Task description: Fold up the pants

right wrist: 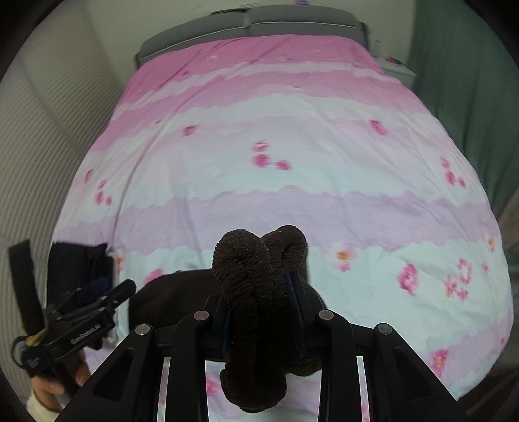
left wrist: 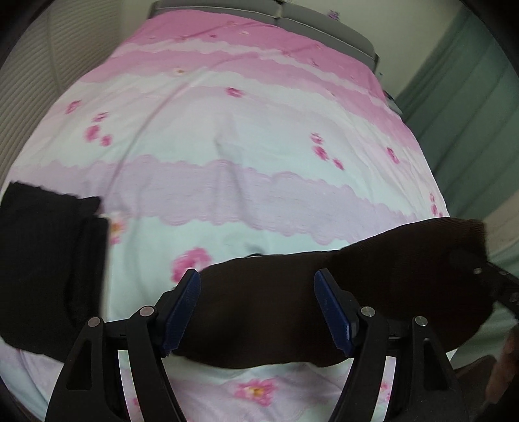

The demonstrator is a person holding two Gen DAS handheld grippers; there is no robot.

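The dark brown corduroy pants (left wrist: 259,324) hang as a bunched band above the bed, stretched between both grippers. My left gripper (left wrist: 256,272) has its jaws wide apart, and the fabric fills the gap from one blue pad (left wrist: 185,311) to the other. From the right wrist view the left gripper (right wrist: 113,289) sits at the pants' left end. My right gripper (right wrist: 262,279) is shut on a thick rolled bunch of the pants (right wrist: 256,259), which hides its fingertips. The right gripper (left wrist: 499,285) also shows at the band's right end.
A pink and pale blue floral bed cover (right wrist: 292,162) spreads below. Folded black clothes (left wrist: 42,259) lie at its left edge. A grey headboard (right wrist: 253,29) stands at the far end, a ribbed wall on the left, a green curtain (right wrist: 470,97) on the right. A hand (right wrist: 48,389) holds the left gripper.
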